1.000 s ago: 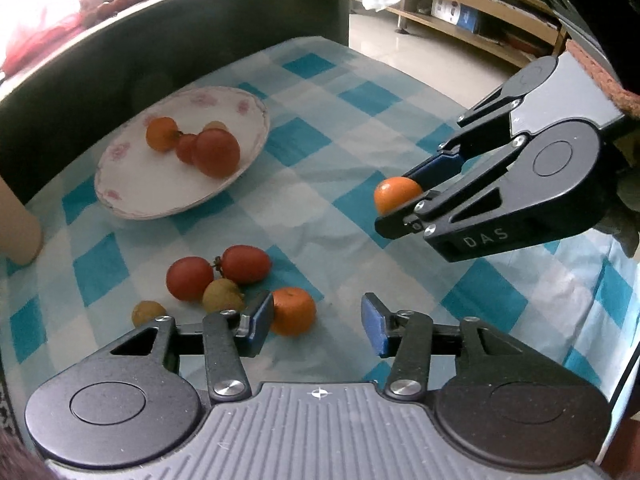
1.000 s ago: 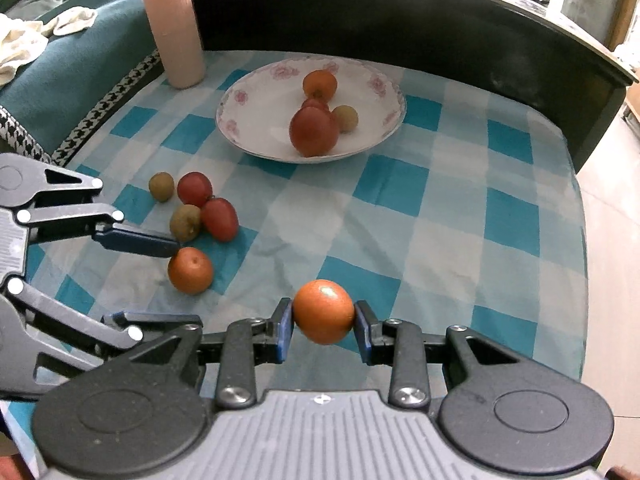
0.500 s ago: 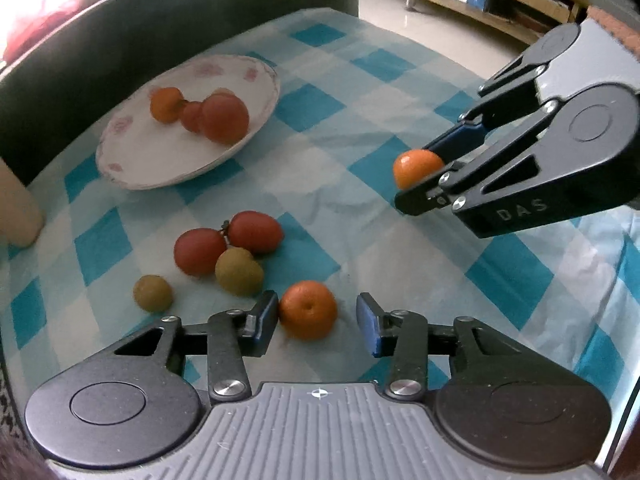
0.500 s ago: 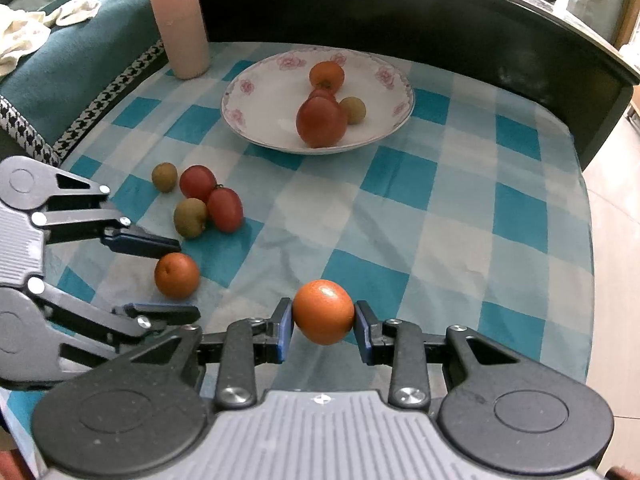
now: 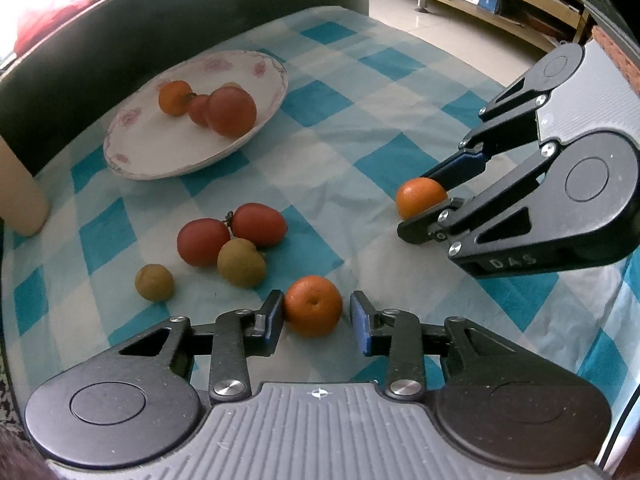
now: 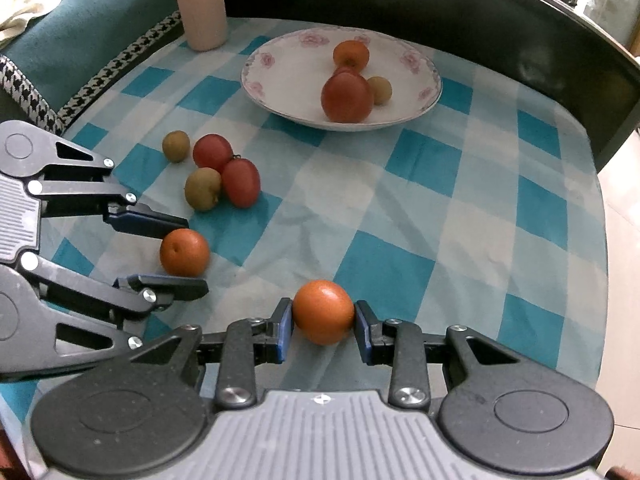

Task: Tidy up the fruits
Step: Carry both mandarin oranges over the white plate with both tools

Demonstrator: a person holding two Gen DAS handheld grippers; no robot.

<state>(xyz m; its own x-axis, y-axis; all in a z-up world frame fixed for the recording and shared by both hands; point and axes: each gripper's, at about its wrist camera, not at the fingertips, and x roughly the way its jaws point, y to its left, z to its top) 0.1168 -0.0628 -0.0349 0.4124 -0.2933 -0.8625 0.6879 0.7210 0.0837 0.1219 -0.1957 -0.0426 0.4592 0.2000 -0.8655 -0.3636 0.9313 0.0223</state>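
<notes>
Now: One Orange Pinched, One Straddled

Leftmost, I see the floral plate [image 6: 430,92] holding a big tomato [image 6: 346,96], an orange and two smaller fruits. My left gripper [image 5: 317,317] sits spread around a loose orange [image 5: 313,305] on the checked cloth [image 6: 452,184], one pad touching. My right gripper [image 6: 323,325] pinches another orange [image 6: 323,311] above the cloth.

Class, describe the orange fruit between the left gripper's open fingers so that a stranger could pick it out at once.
Start at the flowered plate on the checked tablecloth, then come down past the loose cluster of red and tan fruits. Just beyond them one orange sits alone on the cloth inside the open left gripper. The other orange is clamped in the right gripper.
</notes>
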